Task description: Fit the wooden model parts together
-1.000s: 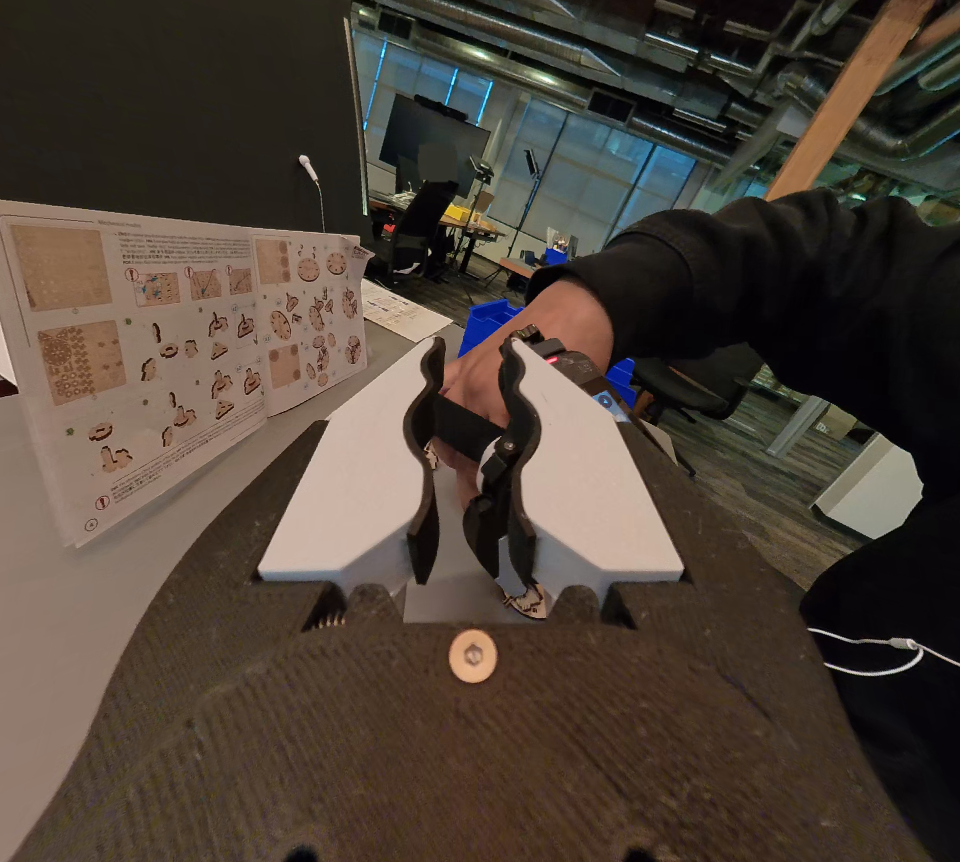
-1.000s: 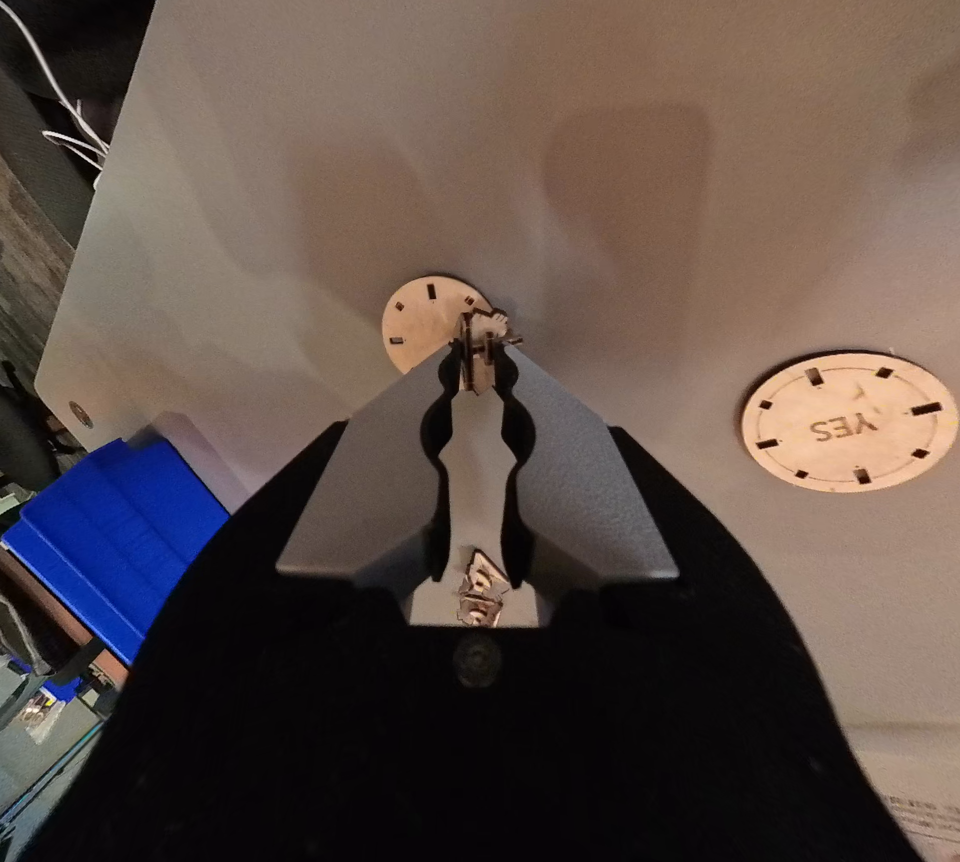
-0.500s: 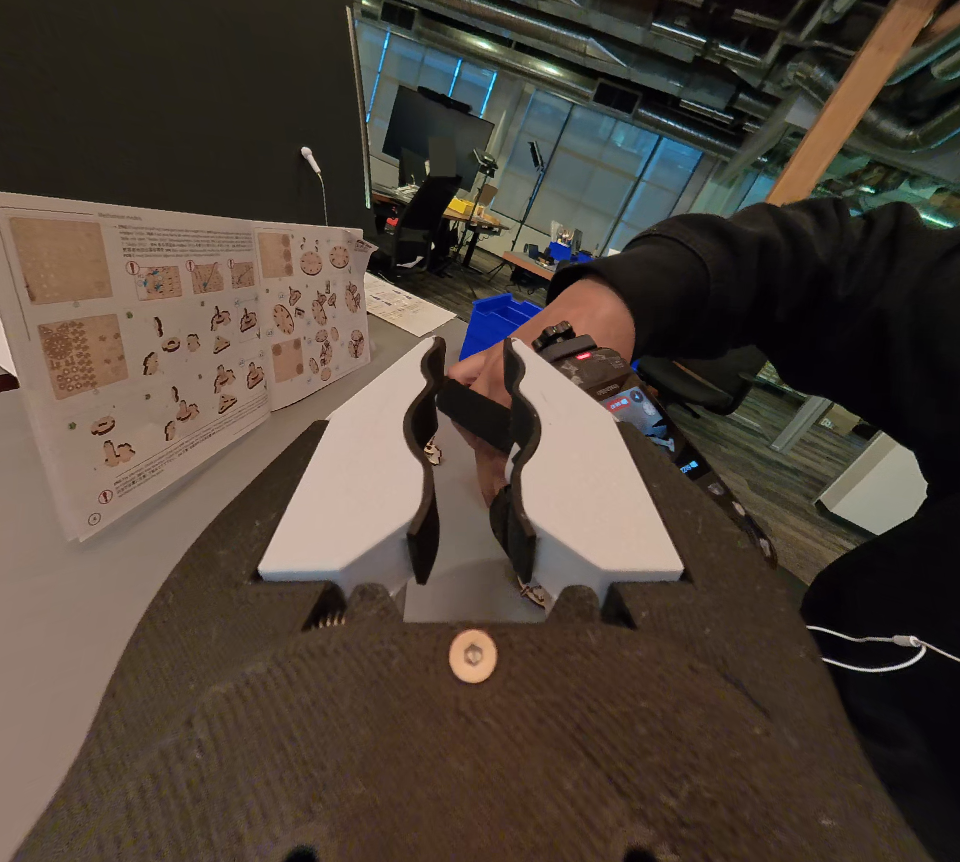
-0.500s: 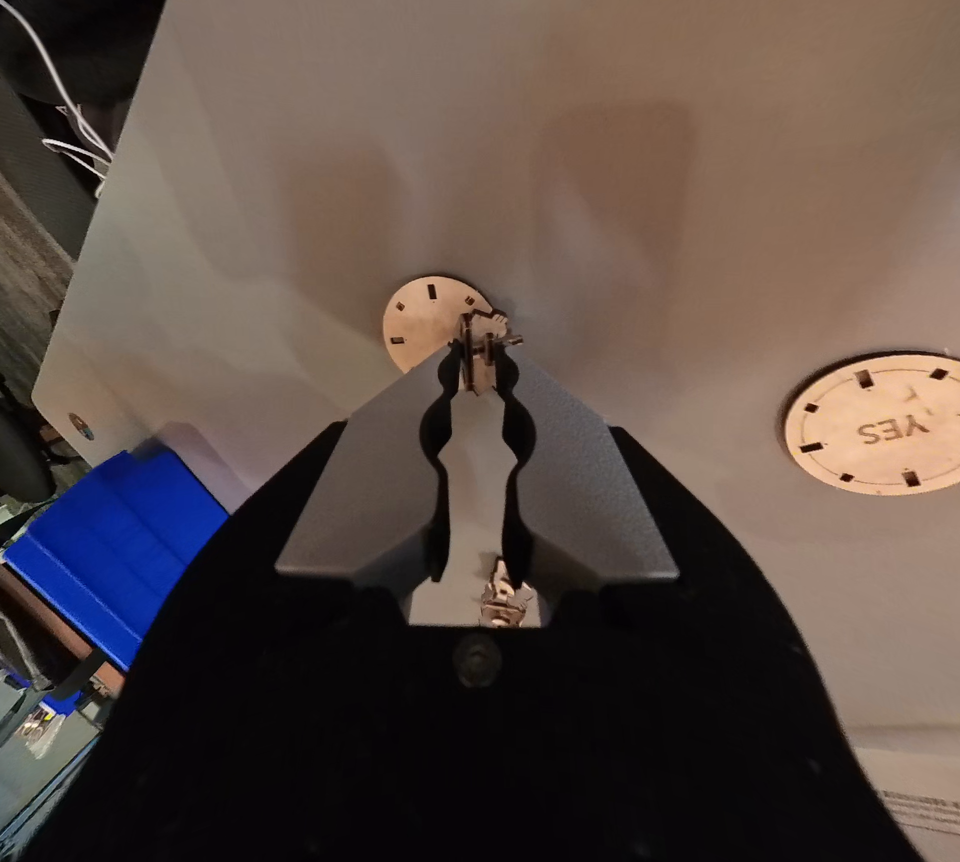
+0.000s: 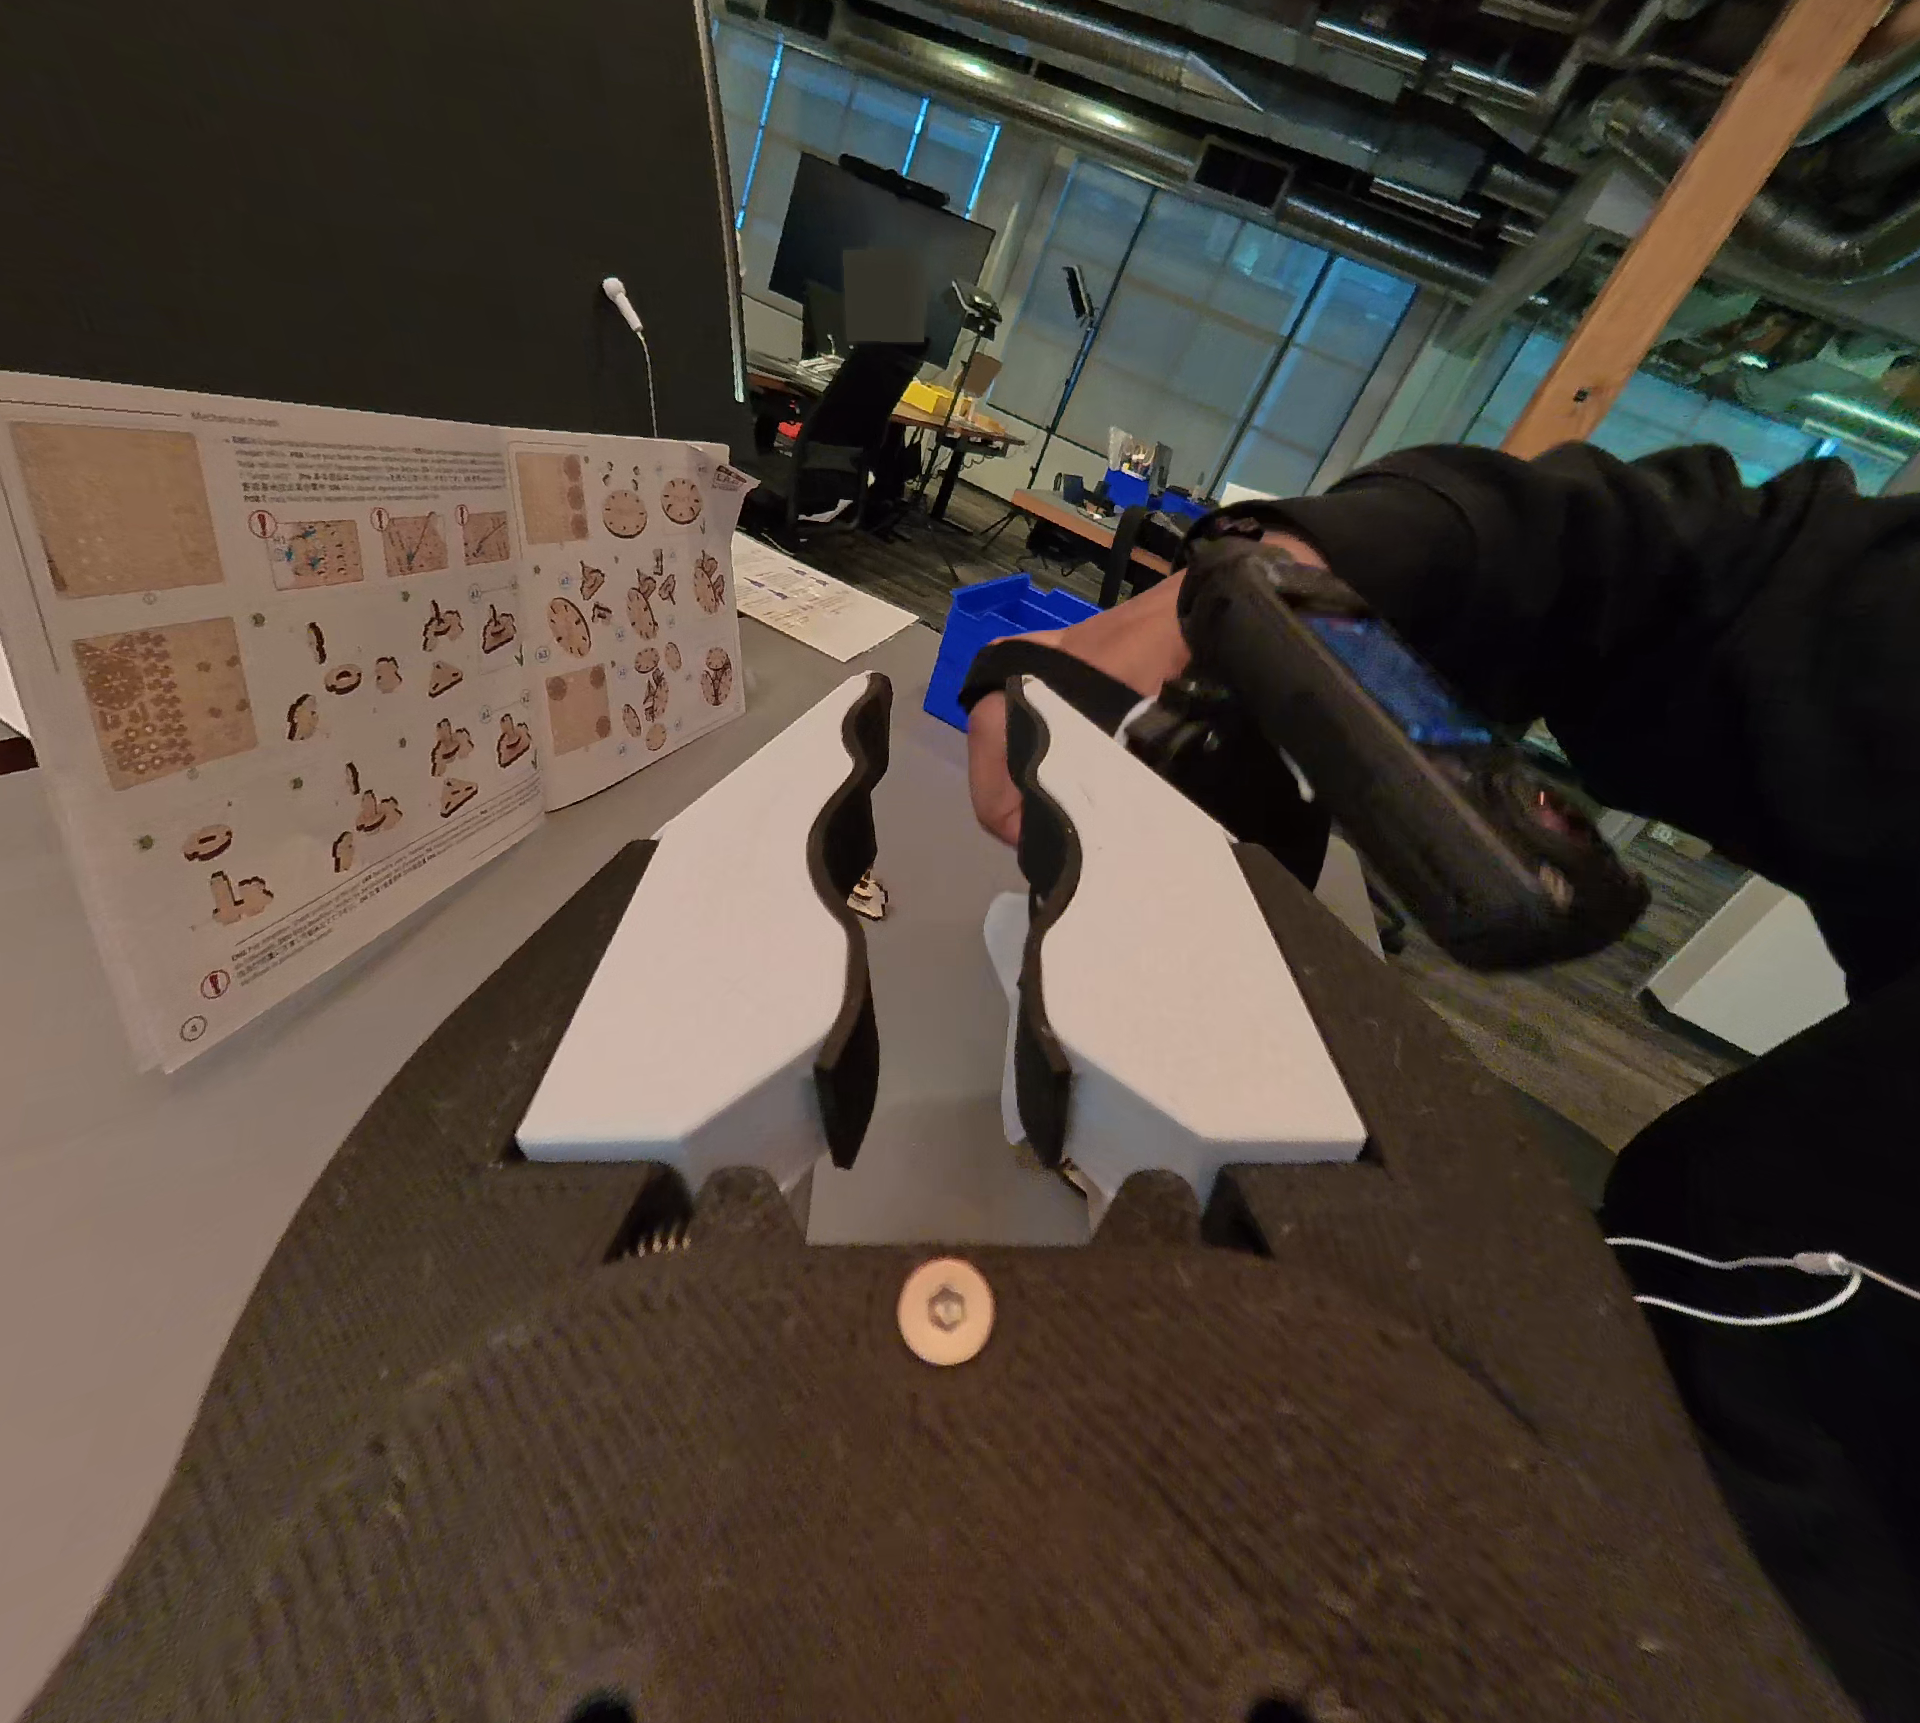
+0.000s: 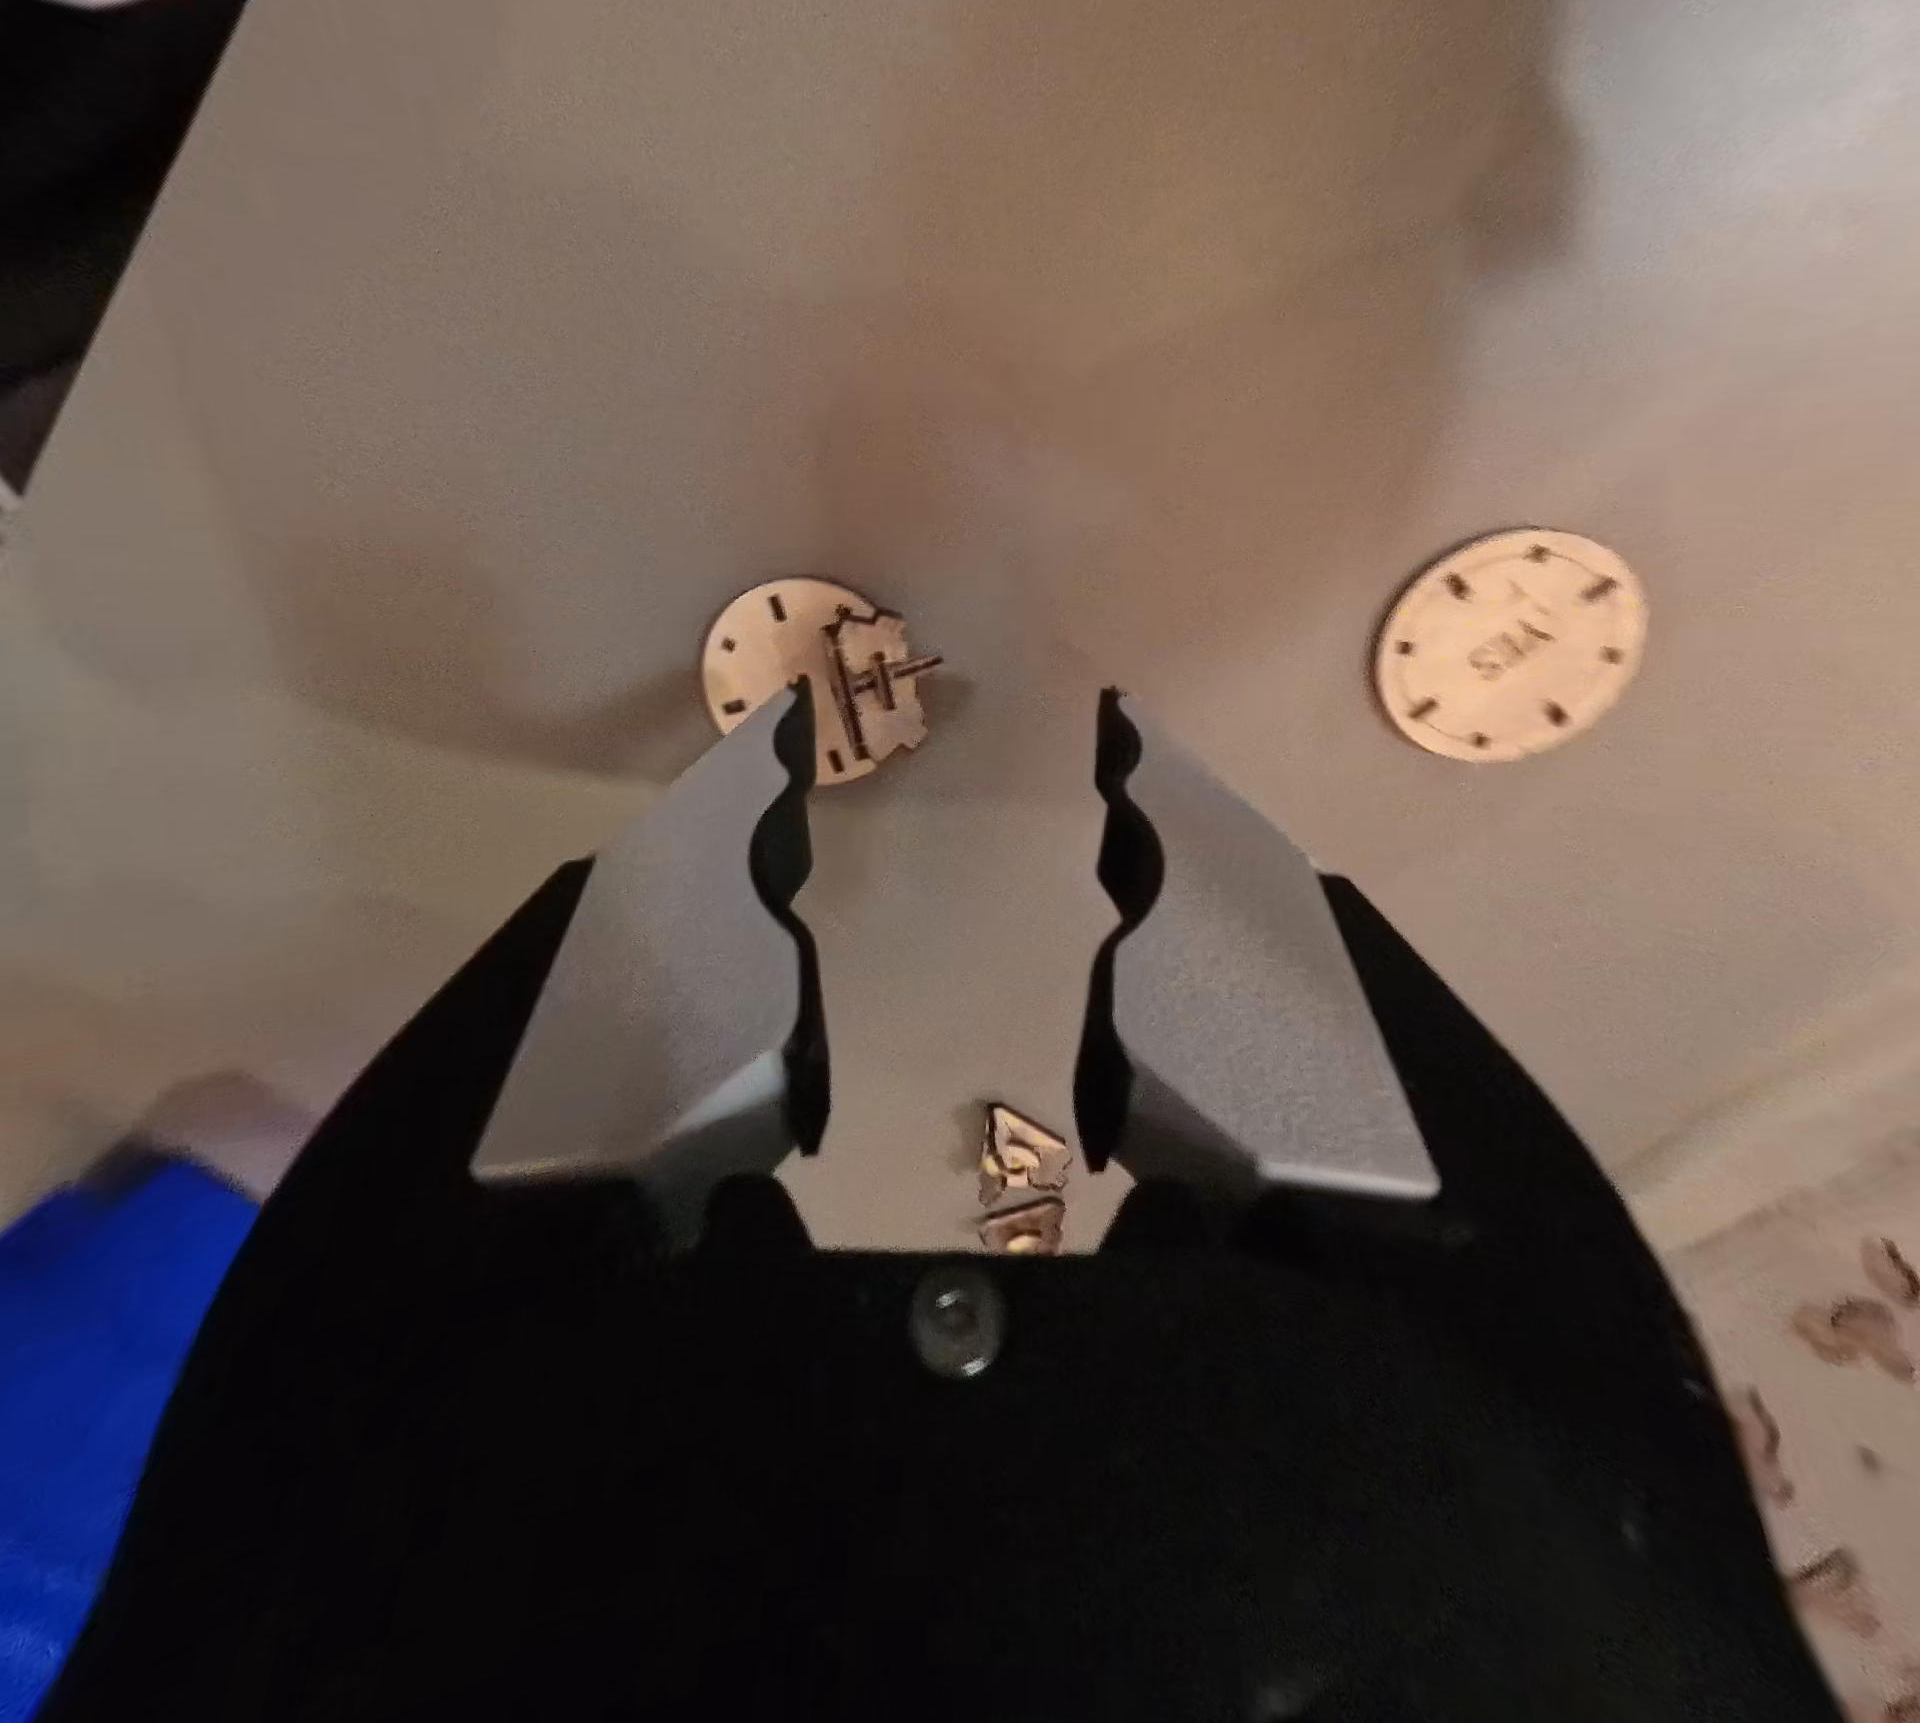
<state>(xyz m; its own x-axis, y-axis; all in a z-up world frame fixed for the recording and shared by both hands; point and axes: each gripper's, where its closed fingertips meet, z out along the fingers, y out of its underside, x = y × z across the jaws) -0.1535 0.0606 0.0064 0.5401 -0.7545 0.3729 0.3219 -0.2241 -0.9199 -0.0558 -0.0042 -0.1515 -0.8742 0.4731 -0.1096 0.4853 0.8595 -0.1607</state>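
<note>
In the right wrist view my right gripper [image 6: 954,699] is open above the grey table [image 6: 1039,219], with nothing between its fingers. A small wooden assembly with a pin [image 6: 873,686] rests on a slotted wooden disc [image 6: 758,665], just ahead of the left fingertip [image 6: 795,717] and apart from it. A second, larger slotted disc [image 6: 1512,643] lies to the right. In the left wrist view my left gripper [image 5: 948,691] is held above the table with its fingers apart and nothing between them. A small wooden piece [image 5: 864,896] lies on the table below it.
An open instruction booklet [image 5: 364,634] stands at the left. A blue bin [image 5: 997,634] sits past the table's far edge, and also shows in the right wrist view [image 6: 94,1361]. A hand [image 5: 1091,665] and black sleeve fill the right. Small wooden parts [image 6: 1023,1164] lie near the right gripper's base. Left tips to right tips: about 20 cm. My left tips are about 25 cm from the slotted wooden disc [image 6: 758,665], my right tips only 5 cm.
The right gripper, which was shut on the small wooden assembly at the disc, has opened wide and let it go; the assembly stays on the disc. The left gripper's fingers have not changed.
</note>
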